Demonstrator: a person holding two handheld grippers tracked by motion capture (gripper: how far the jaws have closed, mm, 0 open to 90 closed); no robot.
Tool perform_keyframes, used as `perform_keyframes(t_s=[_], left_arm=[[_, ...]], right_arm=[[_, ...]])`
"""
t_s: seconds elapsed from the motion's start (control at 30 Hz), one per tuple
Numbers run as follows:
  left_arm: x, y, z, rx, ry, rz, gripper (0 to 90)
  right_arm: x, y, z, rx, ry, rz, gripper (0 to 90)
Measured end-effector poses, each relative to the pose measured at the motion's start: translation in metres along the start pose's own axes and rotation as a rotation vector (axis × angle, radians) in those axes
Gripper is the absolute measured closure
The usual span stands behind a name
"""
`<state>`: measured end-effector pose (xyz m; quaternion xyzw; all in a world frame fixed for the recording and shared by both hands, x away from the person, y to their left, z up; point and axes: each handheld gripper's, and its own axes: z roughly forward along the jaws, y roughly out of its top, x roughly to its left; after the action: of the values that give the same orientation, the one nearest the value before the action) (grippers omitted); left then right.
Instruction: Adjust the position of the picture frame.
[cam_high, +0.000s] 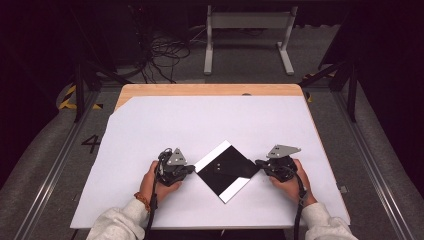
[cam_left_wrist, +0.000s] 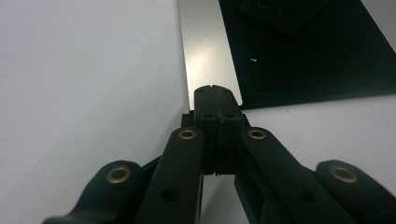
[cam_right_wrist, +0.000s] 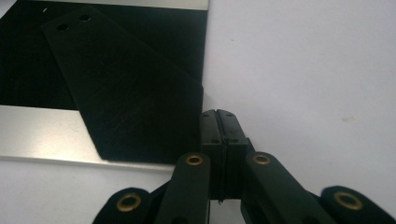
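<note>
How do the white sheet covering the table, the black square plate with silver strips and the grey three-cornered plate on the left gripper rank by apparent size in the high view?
1. White sheet
2. Black square plate
3. Grey three-cornered plate on the left gripper, clearly smallest

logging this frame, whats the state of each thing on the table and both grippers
black square panel: flat on the white sheet, turned like a diamond, silver strips along two edges
black strip with two holes: lying flat on the panel
left gripper: fingers shut, empty, tips at the panel's left corner
right gripper: fingers shut, empty, tips at the panel's right corner
white sheet: flat, covering most of the table
</note>
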<state>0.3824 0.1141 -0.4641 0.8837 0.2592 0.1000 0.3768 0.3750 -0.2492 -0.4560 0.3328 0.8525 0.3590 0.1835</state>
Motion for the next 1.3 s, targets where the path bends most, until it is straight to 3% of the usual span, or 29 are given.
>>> perform_keyframes(t_s=[0.1, 0.47, 1.07, 1.3], left_arm=[[0.003, 0.001, 0.000, 0.001, 0.009, 0.000, 90.0], [0.008, 0.003, 0.002, 0.002, 0.032, 0.001, 90.0], [0.012, 0.006, 0.006, -0.004, 0.056, -0.007, 89.9], [0.007, 0.003, -0.001, -0.011, 0.021, 0.006, 88.8]], right_arm=[[0.006, 0.002, 0.000, 0.012, -0.003, -0.027, 90.0], [0.006, 0.000, 0.000, 0.000, 0.022, -0.005, 90.0], [0.011, -0.003, -0.005, 0.003, 0.043, -0.029, 90.0], [0.014, -0.005, -0.013, 0.033, 0.053, -0.055, 90.0]])
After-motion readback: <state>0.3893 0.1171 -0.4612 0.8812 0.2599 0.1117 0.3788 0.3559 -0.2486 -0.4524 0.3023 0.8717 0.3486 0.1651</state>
